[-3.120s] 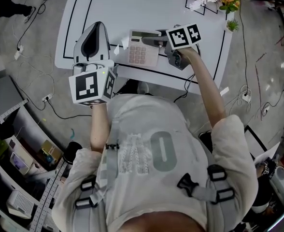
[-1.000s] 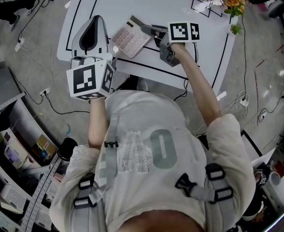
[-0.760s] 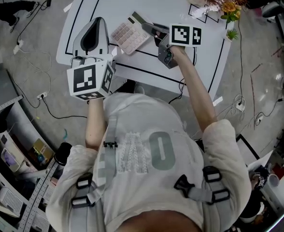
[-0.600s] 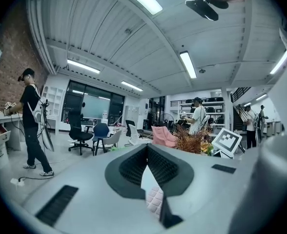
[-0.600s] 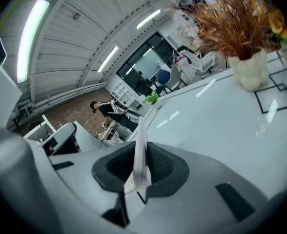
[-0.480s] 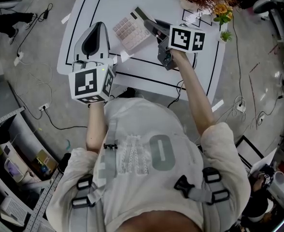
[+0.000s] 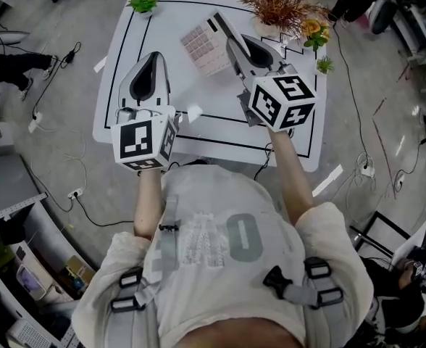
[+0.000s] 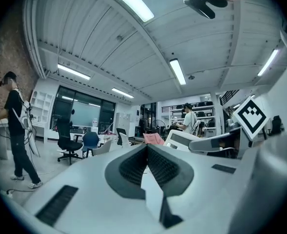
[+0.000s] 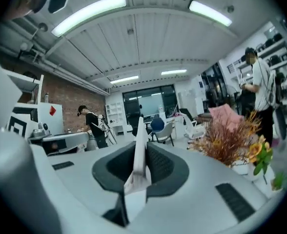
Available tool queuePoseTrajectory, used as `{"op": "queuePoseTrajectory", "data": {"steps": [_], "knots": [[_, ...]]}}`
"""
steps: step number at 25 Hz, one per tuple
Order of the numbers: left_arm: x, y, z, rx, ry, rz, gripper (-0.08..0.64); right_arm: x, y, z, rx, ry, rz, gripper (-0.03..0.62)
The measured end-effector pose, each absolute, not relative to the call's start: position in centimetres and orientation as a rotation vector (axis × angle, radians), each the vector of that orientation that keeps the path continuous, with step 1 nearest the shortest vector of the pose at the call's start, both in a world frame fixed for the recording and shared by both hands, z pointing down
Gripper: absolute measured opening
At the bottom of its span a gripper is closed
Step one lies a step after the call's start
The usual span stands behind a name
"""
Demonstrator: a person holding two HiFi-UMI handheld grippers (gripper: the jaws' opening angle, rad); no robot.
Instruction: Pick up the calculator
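One calculator (image 7: 214,26) — keys (image 7: 200,48) overhead, edge-on, right claw (image 9: 140,147)

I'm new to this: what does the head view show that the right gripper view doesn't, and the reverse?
Only the head view: the white table from above, the keys of the calculator and the wearer's shirt. Only the right gripper view: ceiling lights and a brick wall. Both: the calculator held in the right gripper, and the dried plant.
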State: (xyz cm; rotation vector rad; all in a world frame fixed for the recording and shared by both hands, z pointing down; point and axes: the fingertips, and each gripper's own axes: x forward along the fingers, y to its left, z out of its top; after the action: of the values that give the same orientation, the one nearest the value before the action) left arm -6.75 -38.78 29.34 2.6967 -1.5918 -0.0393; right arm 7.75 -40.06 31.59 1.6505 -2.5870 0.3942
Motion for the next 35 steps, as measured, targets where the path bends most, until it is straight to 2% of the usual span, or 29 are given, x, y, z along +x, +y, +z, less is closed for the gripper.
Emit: {"op": "queuePoseTrajectory", "data": {"steps": [6,13,35], "knots": [[-5.2,-38.0,27.4,2.766,-1.570,-0.068,0.020,8.1,-37.3,28.2,1.814,-2.500,0.055,0.066],[-4.8,-36.8,25.8,2.806,-1.589,-0.119,0.020,8.3,-34.4,26.4,1.924,-2.447,-0.173,0.067],[-5.0,-35.3,24.6,2.820,-1.644,-0.115,0.020,10.2,-32.1,26.2,2.000,-2.376,-0.216,0.066]]}}
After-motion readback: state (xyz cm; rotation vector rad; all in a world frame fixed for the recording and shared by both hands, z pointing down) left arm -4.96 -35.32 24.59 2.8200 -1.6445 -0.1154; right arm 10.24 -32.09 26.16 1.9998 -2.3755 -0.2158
